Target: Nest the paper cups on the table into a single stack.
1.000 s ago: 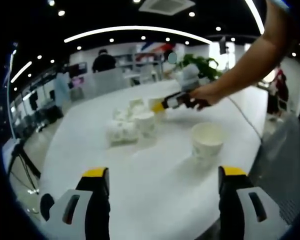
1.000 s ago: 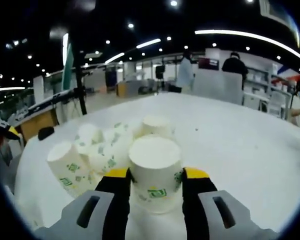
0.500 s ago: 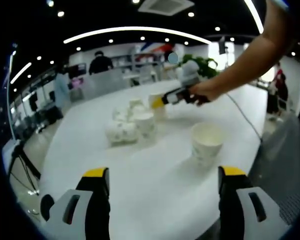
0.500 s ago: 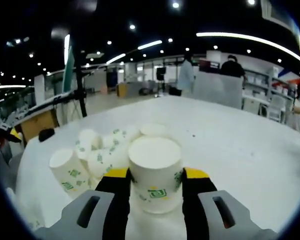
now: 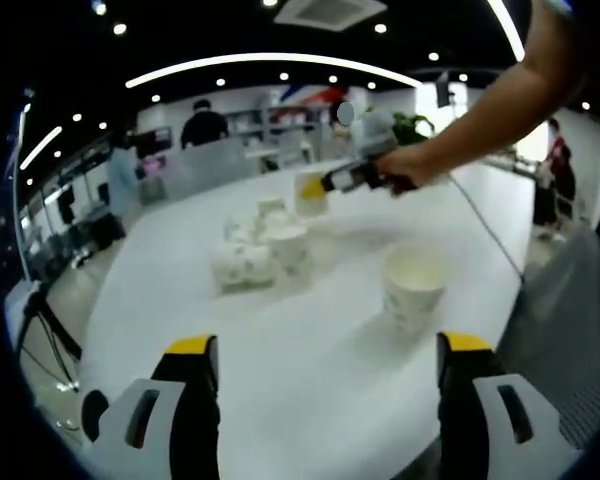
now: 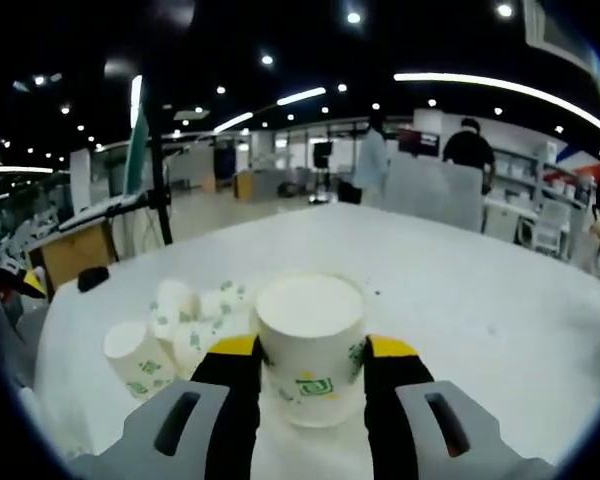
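Right tool (image 6: 312, 375) is clenched on a paper cup (image 6: 310, 345), upside down, base toward the camera and mouth pointing away. In the left gripper view the same right tool (image 5: 316, 187) carries that held cup (image 5: 311, 193) in the air above the cluster, clear of the counter (image 5: 310, 380).

Left tool (image 5: 328, 345) is released, jaws wide apart with nothing between them, low over the near edge of the counter.

Upright cup (image 5: 413, 285) stands alone, mouth up, long axis vertical, toward the right edge of the counter, well apart from the cluster. It lies ahead of the left tool and a little to its right; the left tool looks the nearer of the two.

Cluster of cups (image 5: 258, 243) sits around the counter's middle: some upright on their mouths, at least one lying on its side. In the right gripper view the cluster (image 6: 180, 320) is below and left of the held cup.

Judgement: the held cup's mouth faces down, the lone cup's mouth faces up, so one must be turned, or the held cup capped over an upside-down one in the cluster.
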A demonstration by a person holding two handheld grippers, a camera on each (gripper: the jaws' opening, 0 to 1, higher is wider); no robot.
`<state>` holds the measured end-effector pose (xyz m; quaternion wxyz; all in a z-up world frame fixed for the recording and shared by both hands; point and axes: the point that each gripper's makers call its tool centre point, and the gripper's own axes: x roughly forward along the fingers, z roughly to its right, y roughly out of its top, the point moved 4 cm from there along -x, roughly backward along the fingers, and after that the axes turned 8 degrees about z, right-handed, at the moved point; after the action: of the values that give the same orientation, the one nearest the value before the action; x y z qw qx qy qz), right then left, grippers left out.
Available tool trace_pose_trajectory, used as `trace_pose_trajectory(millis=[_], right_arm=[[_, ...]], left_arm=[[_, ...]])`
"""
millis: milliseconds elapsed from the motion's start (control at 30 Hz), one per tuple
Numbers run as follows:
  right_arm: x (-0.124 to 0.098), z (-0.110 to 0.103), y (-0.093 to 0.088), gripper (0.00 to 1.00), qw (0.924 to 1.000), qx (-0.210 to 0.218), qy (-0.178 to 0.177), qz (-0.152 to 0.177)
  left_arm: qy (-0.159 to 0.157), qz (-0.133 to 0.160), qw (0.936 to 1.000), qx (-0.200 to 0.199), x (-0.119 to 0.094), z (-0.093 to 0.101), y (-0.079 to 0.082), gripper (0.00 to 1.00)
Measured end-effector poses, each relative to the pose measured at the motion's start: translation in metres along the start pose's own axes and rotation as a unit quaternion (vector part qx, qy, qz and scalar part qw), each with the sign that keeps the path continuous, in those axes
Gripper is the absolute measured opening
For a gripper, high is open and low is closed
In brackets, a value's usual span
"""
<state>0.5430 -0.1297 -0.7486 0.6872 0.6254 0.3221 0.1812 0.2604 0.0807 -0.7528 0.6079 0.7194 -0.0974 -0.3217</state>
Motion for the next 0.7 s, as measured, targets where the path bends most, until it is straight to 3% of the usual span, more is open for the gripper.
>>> trace_pose_trajectory(millis=[433, 700], right_arm=[[-0.009, 0.007, 0.017, 0.37, 0.9999, -0.003, -0.002, 0.010], [-0.011, 0.009, 0.023, 0.37, 0.9999, -0.005, 0.000, 0.014]], left_arm=[[0.004, 0.010, 0.9997, -0.020, -0.001, 0.000, 0.005, 0.98], [0.004, 0.018, 0.9994, -0.029, -0.002, -0.001, 0.008, 0.98]])
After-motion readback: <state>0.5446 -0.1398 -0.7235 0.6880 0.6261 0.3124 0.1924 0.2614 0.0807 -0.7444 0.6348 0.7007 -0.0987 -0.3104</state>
